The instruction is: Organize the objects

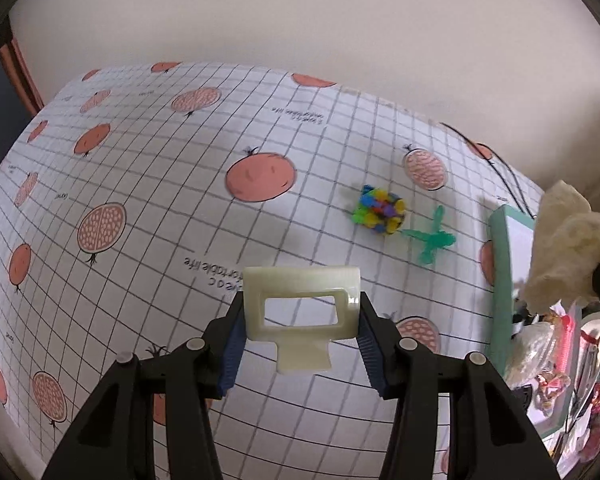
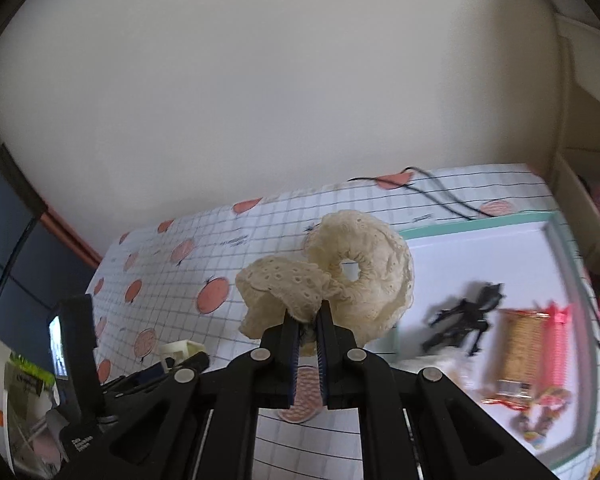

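Gripping a cream rectangular plastic hair claw (image 1: 302, 312), long axis crosswise, the left tool (image 1: 300, 330) hung above the desk (image 1: 148, 168). The right tool (image 2: 307, 326) pinched a cream lace scrunchie (image 2: 354, 276) beside a mint-rimmed white tray (image 2: 452, 256) holding a black clip (image 2: 466, 322) and pink trinkets (image 2: 544, 360).

Glossy cream plastic rectangular hair clip (image 1: 302, 312); matt cream eyelet-lace cloth scrunchie (image 2: 356, 276); smooth printed grid tablecloth (image 1: 160, 208); translucent green plastic dragonfly clip (image 1: 432, 238).
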{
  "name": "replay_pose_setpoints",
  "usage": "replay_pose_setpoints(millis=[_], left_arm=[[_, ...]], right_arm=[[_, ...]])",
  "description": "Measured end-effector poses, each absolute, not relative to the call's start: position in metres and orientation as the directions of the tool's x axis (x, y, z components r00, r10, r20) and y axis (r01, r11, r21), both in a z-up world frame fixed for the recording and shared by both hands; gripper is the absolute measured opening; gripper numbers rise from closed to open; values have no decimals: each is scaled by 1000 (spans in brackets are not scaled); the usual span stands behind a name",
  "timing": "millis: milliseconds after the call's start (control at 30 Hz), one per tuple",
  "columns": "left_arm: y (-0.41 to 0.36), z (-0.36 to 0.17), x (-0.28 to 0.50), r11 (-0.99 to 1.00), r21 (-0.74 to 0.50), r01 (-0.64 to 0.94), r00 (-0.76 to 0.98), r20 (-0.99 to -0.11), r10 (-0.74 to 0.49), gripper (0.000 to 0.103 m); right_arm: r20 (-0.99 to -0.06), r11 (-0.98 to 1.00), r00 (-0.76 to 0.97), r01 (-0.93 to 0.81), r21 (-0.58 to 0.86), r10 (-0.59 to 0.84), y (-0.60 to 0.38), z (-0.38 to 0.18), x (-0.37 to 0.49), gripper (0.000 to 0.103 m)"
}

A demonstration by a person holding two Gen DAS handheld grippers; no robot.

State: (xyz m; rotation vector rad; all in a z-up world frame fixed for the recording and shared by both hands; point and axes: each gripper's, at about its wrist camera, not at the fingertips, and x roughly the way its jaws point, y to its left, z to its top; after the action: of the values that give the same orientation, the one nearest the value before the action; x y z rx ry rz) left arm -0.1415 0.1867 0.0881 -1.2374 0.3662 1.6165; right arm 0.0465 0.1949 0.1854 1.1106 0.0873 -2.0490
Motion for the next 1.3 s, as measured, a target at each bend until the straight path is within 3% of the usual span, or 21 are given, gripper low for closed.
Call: replay_pose_setpoints(millis=[1300], left_arm=[[260,151,5,-187,-386,-903,173,-726,665,53]], right_arm=[[-716,-810,-428,479,338,-552,312,173,-53,8]])
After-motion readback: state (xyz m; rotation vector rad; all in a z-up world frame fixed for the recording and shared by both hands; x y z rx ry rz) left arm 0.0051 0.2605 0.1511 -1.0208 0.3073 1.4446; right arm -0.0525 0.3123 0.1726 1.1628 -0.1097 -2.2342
